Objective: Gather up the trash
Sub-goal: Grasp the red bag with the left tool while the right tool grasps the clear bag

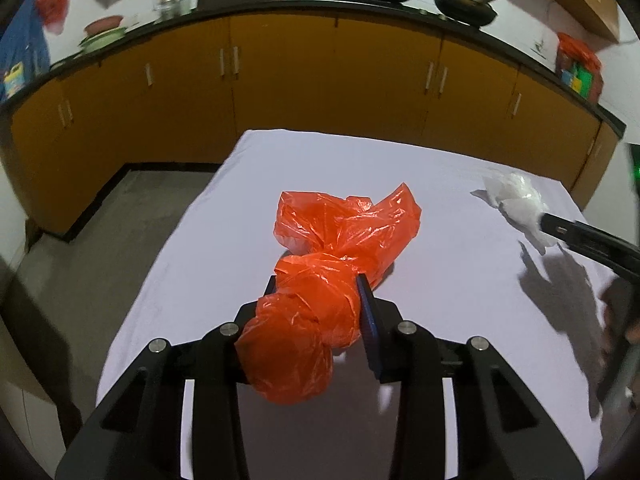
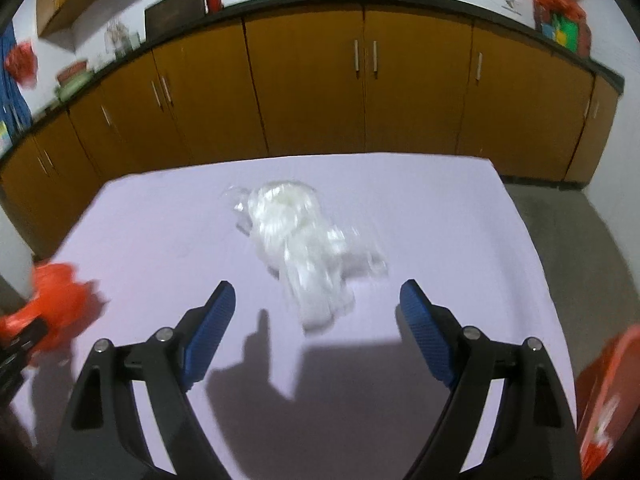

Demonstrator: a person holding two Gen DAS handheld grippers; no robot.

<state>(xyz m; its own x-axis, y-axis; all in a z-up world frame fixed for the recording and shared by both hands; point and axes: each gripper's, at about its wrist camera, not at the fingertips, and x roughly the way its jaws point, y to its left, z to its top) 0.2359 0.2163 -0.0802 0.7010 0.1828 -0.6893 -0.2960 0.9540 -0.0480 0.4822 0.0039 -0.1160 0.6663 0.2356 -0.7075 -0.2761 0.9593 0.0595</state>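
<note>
While our left gripper [image 1: 320,300] pinches the crumpled orange plastic bag [image 1: 340,240] around its twisted middle, our right gripper [image 2: 316,304] hangs with its blue-padded fingers [image 2: 212,324] spread wide over the white cloth-covered table [image 2: 460,240]. The crumpled clear-white plastic wrapper [image 2: 304,248] is the landmark for the coming move: it lies on the cloth straight ahead of the right gripper, its near end reaching into the gap between the two pads without touching either. Its long axis runs roughly along the line of the fingers, leaning slightly to the left at the far end. The right gripper is plainly the nearer one; the orange bag and the left gripper sit well to the left of the wrapper. We judge that a short push forward and down would bring the pads either side of it.

By our count: one orange bag held, one white wrapper loose on the cloth, two grippers. An orange-red object [image 2: 608,392] shows right of the wrapper, at the frame's edge; we cannot tell what it is.
</note>
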